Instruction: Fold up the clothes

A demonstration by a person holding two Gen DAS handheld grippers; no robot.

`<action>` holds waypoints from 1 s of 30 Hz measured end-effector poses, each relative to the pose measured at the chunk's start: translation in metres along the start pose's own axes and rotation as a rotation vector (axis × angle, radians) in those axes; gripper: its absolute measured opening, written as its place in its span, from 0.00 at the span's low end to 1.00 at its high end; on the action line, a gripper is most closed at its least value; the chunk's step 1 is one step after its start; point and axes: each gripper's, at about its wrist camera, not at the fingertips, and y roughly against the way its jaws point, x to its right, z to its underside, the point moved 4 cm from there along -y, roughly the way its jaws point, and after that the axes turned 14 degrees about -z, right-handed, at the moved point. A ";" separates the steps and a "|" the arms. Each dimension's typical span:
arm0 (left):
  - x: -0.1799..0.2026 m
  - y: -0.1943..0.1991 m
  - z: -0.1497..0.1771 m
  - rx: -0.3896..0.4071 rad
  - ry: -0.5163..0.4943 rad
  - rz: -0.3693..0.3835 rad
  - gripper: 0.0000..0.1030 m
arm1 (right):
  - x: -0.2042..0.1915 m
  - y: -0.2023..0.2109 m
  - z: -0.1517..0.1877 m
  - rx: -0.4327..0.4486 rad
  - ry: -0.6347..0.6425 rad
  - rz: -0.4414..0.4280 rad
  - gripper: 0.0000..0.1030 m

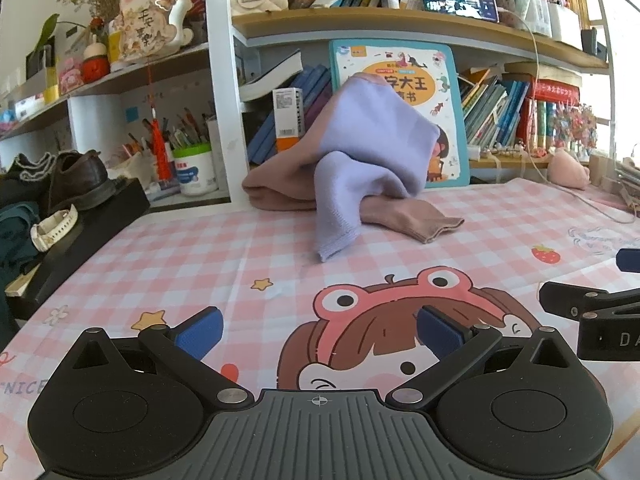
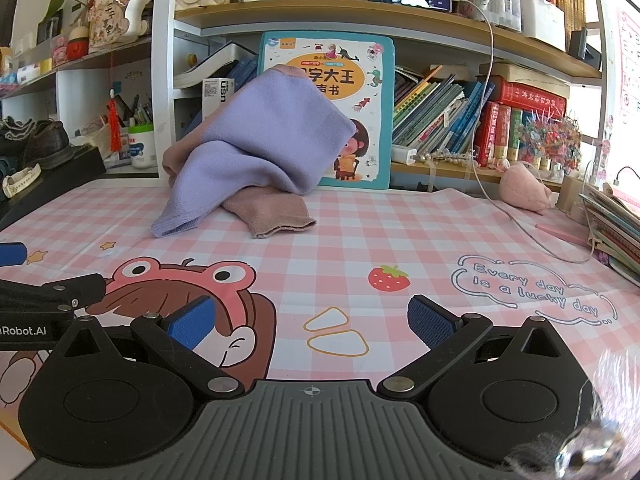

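We hold both tongs low over the near part of the worktop (image 1: pixel 168 256), which is covered by a pink-and-white checked cloth printed with a cartoon child in a frog hat. The left tongs (image 1: pixel 318 330) stand wide apart, blue ribbed pads facing each other, with nothing between them. The right tongs (image 2: pixel 312 320) are likewise spread wide and grip nothing. In the left wrist view the black linkage of the right tongs shows at the right edge; in the right wrist view the left tongs' linkage shows at the left edge, so the two units sit side by side. The task item, a crumpled lavender-and-dusty-pink knitted garment (image 1: pixel 372 136), lies at the far side of the worktop, well apart from both tongs. Its lavender part is heaped up and leans against an upright teal-framed children's picture book (image 2: pixel 360 76) at the foot of the bookshelf, while a lavender sleeve hangs down to the cloth and a pink cuffed sleeve (image 2: pixel 276 216) lies flat to its right. A brown leather shoe (image 1: pixel 78 184) rests on a black box at far left; a pink plush toy (image 2: pixel 524 192) lies at far right.
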 end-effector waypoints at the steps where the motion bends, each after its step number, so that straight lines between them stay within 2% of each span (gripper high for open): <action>1: 0.000 0.000 0.000 0.001 -0.001 -0.001 1.00 | 0.000 0.000 0.000 0.000 0.001 -0.002 1.00; 30: 0.002 0.001 0.000 0.009 -0.019 -0.046 1.00 | -0.003 -0.001 0.001 -0.006 0.017 0.018 1.00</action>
